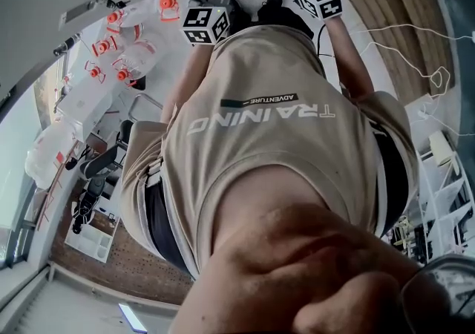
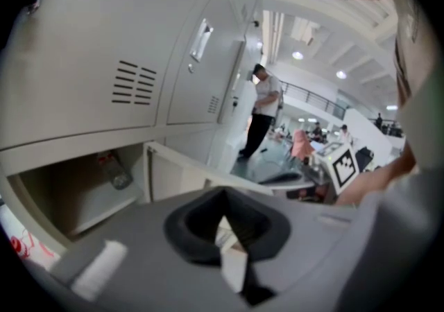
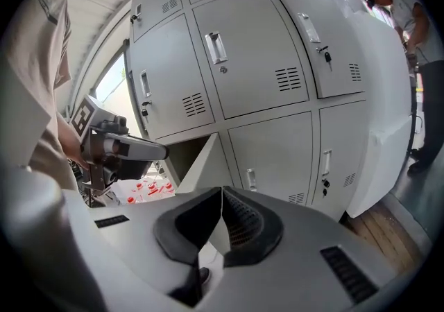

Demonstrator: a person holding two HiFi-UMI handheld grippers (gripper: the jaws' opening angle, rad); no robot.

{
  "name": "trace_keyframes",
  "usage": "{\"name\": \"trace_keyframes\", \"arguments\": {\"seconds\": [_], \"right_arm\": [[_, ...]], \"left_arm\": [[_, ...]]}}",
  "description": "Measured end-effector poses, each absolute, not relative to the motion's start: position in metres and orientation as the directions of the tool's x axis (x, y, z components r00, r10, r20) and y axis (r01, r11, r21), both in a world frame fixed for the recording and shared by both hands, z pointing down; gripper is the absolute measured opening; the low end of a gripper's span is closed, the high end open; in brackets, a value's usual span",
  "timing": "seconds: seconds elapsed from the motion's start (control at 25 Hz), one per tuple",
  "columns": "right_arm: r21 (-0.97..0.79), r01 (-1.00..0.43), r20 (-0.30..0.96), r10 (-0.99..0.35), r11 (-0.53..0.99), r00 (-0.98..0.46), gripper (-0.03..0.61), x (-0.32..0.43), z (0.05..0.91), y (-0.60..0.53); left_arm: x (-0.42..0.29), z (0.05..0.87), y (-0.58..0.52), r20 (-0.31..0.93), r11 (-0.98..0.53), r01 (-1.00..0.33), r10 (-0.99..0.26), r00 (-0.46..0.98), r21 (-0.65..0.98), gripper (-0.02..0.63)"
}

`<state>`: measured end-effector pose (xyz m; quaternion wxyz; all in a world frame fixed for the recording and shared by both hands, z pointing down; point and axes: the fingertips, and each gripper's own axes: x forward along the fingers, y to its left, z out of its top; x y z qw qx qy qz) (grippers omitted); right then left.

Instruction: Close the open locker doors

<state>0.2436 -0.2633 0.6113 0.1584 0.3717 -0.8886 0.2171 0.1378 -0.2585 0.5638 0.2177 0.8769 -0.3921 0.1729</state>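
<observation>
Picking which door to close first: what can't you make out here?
Head view: the person's shirt blocks most of the frame; no locker door can be told apart.
Left gripper view: the object in the open compartment is too blurred to name.
Right gripper view: the open door and the left gripper hide most of the compartment behind.

Your locker bank stands ahead of you. In its bottom row, the open door swings out toward you, just left of the closed doors. Left of that door your left gripper hangs before the open compartment; a bottle sits far back inside it.
</observation>
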Motion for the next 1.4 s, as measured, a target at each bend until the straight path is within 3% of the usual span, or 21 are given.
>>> {"name": "trace_keyframes", "arguments": {"seconds": [0.76, 1.4], "right_arm": [[-0.248, -0.761, 0.504, -0.591, 0.599, -0.630, 0.015, 0.128, 0.602, -0.203], [-0.238, -0.765, 0.481, -0.612, 0.599, -0.628, 0.015, 0.036, 0.602, -0.209]], "left_arm": [[0.041, 0.546, -0.231, 0.386, -0.644, -0.720, -0.614, 0.688, 0.259, -0.002], [-0.036, 0.546, -0.238, 0.377, -0.681, -0.684, -0.580, 0.722, 0.262, -0.002]]}}
